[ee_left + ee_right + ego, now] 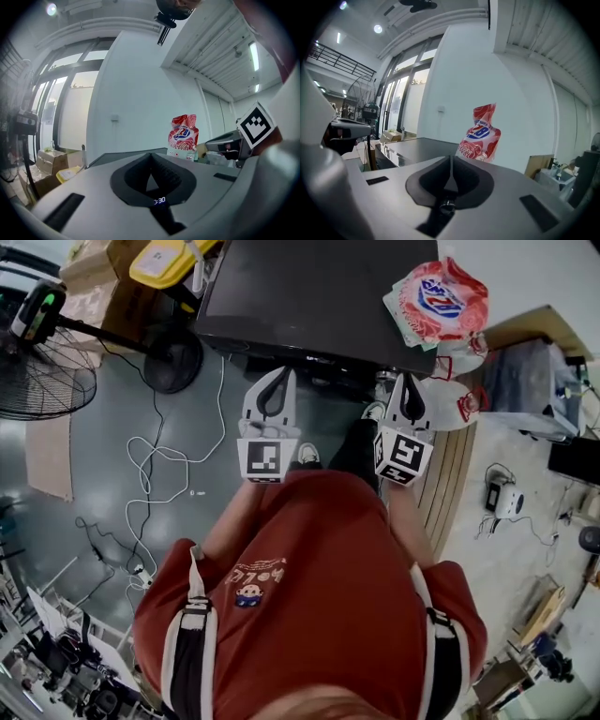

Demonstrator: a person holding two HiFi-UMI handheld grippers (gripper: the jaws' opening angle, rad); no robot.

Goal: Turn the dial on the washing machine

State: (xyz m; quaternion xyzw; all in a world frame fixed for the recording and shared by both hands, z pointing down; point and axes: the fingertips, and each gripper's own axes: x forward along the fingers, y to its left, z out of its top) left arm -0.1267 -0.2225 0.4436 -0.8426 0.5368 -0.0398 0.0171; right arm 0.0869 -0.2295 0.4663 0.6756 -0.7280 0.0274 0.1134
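While holding left gripper and right gripper pinched shut, both empty, stands close before the dark washing machine, probably lining up a reach. Cannot find the dial in any view; likely along that near front edge.

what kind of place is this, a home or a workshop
Likely a workshop or lab, not a home: a bare floor strewn with cables, a standing fan, and a washing machine holding a detergent pouch.
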